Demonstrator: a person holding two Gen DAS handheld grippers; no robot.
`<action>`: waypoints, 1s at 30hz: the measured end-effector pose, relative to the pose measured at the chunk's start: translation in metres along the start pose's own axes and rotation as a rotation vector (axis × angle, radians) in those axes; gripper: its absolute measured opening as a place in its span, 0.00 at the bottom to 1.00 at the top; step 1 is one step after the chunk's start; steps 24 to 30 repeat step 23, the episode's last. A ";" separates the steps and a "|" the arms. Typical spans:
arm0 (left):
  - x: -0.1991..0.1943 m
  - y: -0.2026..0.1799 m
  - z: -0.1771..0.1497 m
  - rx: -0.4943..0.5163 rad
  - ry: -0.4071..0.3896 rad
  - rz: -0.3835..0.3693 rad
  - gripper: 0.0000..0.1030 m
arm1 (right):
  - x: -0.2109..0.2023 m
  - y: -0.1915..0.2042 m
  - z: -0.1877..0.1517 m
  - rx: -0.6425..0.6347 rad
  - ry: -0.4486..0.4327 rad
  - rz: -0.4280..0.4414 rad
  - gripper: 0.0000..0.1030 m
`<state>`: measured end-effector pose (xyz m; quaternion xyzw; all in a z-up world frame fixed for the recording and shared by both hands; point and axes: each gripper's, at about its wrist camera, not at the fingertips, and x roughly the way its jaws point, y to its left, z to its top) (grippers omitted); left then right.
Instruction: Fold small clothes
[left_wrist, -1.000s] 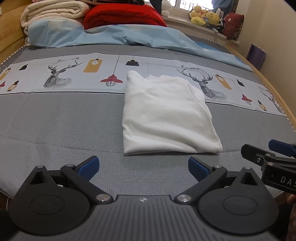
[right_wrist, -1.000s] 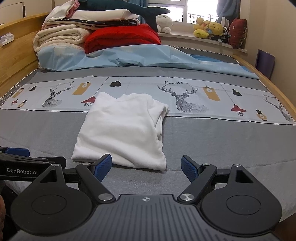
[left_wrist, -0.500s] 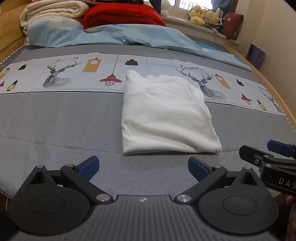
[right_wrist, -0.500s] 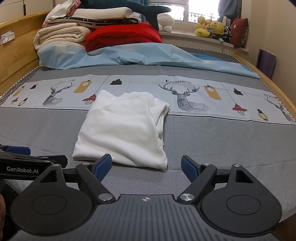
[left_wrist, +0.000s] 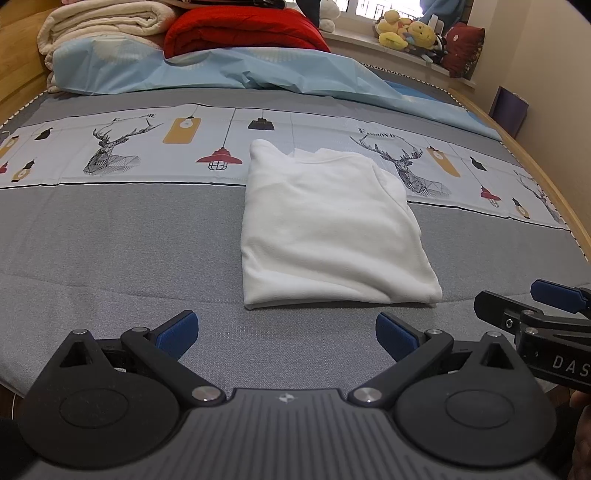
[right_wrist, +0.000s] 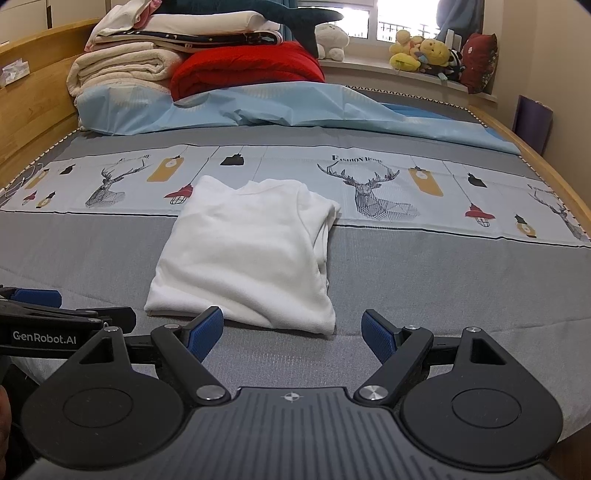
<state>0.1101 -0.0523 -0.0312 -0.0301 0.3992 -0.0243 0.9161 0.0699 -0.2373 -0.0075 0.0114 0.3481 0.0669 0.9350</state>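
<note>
White garment (left_wrist: 332, 229) folded on grey bedsheet (left_wrist: 110, 251); plush toys (right_wrist: 421, 51) on windowsill

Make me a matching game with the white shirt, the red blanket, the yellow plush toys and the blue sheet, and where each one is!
Things:
1. white shirt
2. red blanket
3. yellow plush toys
4. blue sheet

Places:
A. on the windowsill
B. folded flat on the grey bedspread, just ahead of the fingers
C. crumpled across the far part of the bed
D. beside the cream folded blankets

Pairs: 1-B, 2-D, 3-A, 4-C
</note>
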 end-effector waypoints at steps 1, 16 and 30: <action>0.000 0.000 0.000 0.000 0.000 0.000 0.99 | 0.000 0.000 0.000 0.000 0.000 0.000 0.81; 0.001 -0.002 -0.002 0.011 -0.003 -0.006 0.99 | 0.001 0.000 -0.001 -0.002 0.003 0.002 0.81; 0.001 -0.002 -0.002 0.016 -0.005 -0.010 0.99 | 0.001 0.000 -0.001 -0.003 0.003 0.002 0.81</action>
